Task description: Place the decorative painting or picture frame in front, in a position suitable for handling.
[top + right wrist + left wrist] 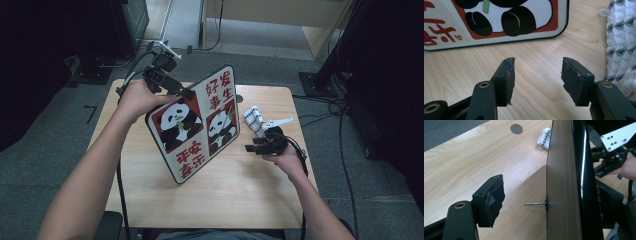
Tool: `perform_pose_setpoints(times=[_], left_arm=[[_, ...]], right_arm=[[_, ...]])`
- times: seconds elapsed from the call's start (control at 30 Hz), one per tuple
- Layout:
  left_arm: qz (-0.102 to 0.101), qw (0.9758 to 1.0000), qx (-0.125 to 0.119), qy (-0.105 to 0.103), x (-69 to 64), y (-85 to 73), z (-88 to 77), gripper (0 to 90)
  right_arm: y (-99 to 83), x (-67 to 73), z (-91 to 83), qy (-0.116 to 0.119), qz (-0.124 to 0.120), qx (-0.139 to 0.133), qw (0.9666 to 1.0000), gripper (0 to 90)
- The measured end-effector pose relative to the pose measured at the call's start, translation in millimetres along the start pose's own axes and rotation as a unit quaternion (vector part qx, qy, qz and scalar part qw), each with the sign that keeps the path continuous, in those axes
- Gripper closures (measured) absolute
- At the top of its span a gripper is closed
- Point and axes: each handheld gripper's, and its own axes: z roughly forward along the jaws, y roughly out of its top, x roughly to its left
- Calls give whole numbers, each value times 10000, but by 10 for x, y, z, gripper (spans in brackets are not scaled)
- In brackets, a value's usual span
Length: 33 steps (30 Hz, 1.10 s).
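Note:
A panda picture board with red characters stands tilted on one corner on the wooden table. My left gripper is at its upper edge, open. In the left gripper view the board's brown back and black rim run between the jaws, and the left pad stands well off the back. A thin metal pin sticks out of that back. My right gripper hovers low over the table right of the board, open with nothing between its pads. The board's lower rim lies just ahead of it.
A folded white patterned cloth lies at the table's right rear, close beside the right gripper. A round cable hole sits near the table's far edge. Bare wood spreads in front of the board toward the near edge.

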Motion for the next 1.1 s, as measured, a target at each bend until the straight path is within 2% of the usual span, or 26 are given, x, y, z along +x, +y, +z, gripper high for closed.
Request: perform_pose_setpoints(times=[0.13,0.23,0.3,0.53,0.57,0.6,0.63,0.67,0.73,0.8,0.9,1.03,1.1], left_arm=[[92,9999,-98,-25,-37,-4,-5,246],[-53,9994,-106,-326,10,-16,5,266],[-40,9989,-132,-445,32,-17,9,285],[75,9993,-175,-306,55,-14,8,235],[158,9993,-209,-282,44,-23,20,185],[82,9994,-85,-338,41,-15,42,119],[-30,9992,20,-409,42,-3,56,118],[-59,9991,22,-431,29,4,65,118],[-2,9995,-64,-298,-1,5,65,112],[-89,9997,-101,-181,14,-4,41,112],[-177,9996,-195,-120,46,-33,-20,134],[-224,9988,-404,-164,48,-69,-122,146],[-289,9979,-524,-257,54,-83,-183,146]], right_arm=[[1,9,7,9,-29,15,10000,457],[2,20,16,24,-23,34,10000,457],[1,17,18,24,-25,40,10000,457],[4,12,5,17,-12,6,10000,457],[4,12,8,21,-19,12,10000,457],[3,11,13,15,-33,25,10000,457],[2,16,17,-4,-24,62,10000,457],[2,18,23,-14,-36,87,10000,456],[1,21,29,-24,-43,107,9999,452],[-1,15,22,-9,-48,101,9999,450],[0,10,20,-10,-17,94,10000,451],[-1,8,20,-14,-9,106,9999,450],[4,4,16,-18,-12,85,10000,442]])
